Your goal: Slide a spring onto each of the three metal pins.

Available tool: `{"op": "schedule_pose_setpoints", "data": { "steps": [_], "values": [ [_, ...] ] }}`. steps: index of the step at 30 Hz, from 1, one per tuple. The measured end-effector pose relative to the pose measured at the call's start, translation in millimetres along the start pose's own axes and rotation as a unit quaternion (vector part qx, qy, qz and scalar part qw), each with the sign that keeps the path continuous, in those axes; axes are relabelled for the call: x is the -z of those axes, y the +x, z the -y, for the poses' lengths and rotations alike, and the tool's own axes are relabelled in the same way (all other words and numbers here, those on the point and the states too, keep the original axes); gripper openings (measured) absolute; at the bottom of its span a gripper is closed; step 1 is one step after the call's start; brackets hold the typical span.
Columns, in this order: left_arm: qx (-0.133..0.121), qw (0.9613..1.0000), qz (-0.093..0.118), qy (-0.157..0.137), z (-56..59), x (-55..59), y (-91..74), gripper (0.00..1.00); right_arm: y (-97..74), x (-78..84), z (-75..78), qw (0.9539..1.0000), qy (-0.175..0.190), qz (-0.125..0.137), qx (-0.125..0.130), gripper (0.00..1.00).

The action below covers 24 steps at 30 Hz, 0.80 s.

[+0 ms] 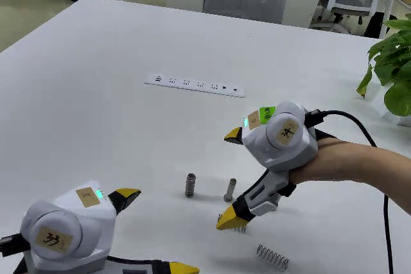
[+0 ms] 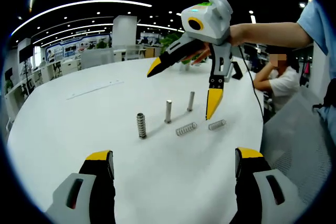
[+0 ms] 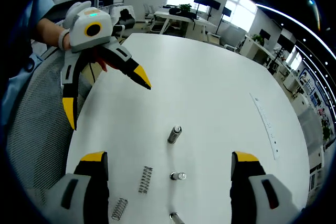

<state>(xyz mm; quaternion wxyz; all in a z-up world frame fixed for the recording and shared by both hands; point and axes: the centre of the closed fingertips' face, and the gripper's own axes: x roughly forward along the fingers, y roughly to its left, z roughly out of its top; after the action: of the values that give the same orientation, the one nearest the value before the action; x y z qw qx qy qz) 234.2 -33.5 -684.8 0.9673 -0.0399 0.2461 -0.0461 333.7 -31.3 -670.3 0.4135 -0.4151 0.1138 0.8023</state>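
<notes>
1 spring half hidden behind rt hand-held gripper tip.

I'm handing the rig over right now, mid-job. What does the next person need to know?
Left gripper: open, empty, low near the table edge.
Right gripper: open, empty, hovering above the pins.
Things: three pins stand in a row. Two loose springs lie flat beside them.
Done: the end pin wears its spring.
Left: the middle pin and the far pin are bare. Each needs a loose spring.
</notes>
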Motion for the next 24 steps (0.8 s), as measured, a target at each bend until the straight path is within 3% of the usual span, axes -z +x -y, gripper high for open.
{"op": "schedule_pose_setpoints", "data": {
  "steps": [7, 8, 13, 19, 24],
  "values": [
    [0.008, 0.9998, -0.011, 0.015, 5.4, -3.0, 3.1, 0.97, -21.2, 19.9, -9.4, 0.9988, 0.036, 0.017, 0.028, 0.99],
    [0.007, 0.9995, -0.012, 0.028, 5.7, -3.3, 3.1, 0.97, -23.9, 22.7, -11.9, 0.9986, 0.040, 0.017, 0.031, 0.99],
    [0.016, 0.9991, -0.020, 0.032, 12.7, -1.2, 4.3, 0.96, -41.0, 37.6, -15.9, 0.9937, 0.083, 0.040, 0.064, 0.99],
    [0.023, 0.9989, -0.024, 0.034, 12.8, -0.9, 6.9, 0.96, -60.9, 58.1, -26.5, 0.9858, 0.128, 0.052, 0.095, 0.99],
    [0.028, 0.9984, -0.027, 0.040, 10.5, -1.5, 7.5, 0.96, -69.6, 78.3, -38.9, 0.9806, 0.156, 0.049, 0.108, 0.99]
  ]
}}
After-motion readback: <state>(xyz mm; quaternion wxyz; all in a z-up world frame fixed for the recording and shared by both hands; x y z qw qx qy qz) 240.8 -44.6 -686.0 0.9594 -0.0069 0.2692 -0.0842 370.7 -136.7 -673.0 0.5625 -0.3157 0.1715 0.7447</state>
